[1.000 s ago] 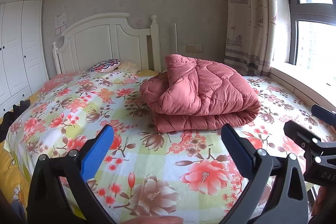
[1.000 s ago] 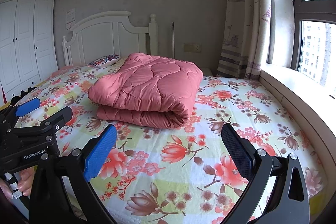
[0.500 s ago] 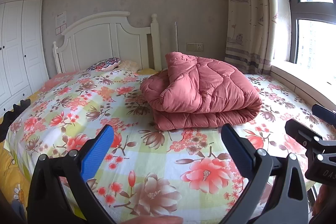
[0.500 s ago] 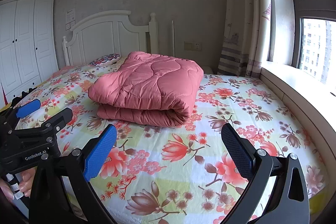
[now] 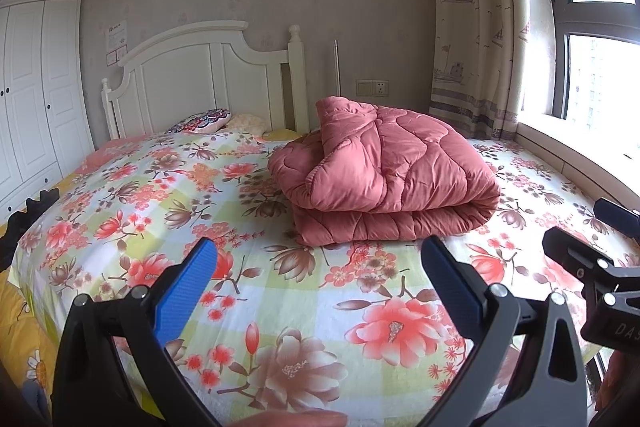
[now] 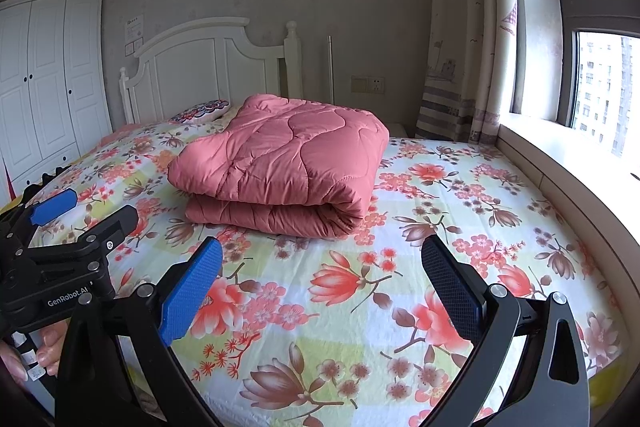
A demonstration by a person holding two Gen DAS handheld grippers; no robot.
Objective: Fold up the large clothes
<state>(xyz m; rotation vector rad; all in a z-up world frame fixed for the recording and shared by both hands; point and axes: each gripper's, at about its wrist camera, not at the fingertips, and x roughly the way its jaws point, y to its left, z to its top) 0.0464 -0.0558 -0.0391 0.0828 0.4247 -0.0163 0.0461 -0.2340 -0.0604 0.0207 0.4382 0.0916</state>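
Quilt: a pink quilted comforter [image 5: 384,175], already doubled into a thick bundle, lies on the floral bedsheet [image 5: 280,299]; centre of the frame in the left wrist view, centre-left in the right wrist view [image 6: 284,167]
Left gripper [image 5: 320,287]: spread wide, blue pads bracketing bare sheet at the bottom of the frame, holding nothing
Right gripper [image 6: 320,287]: likewise wide open and empty, low in its own frame; its tip also shows at the right edge of the left view
Key relation: the bundle sits ahead of both grippers, well apart from them, further up the bed toward the headboard [image 5: 200,83]; its long axis runs left to right across the frame, with the rounded fold at the right end and the looser layered corner at the upper left
Nearer side: neither is clearly closer, as I judge it; the left faces the open-edge end, the right faces the rolled fold
Against earlier frames: the quilt has not shifted on the bed; both cameras have eased slightly forward and tilted a little, and the fingers stay equally parted
Stage: folding looks nearly done, perhaps one more fold or a tidy of the raised corner
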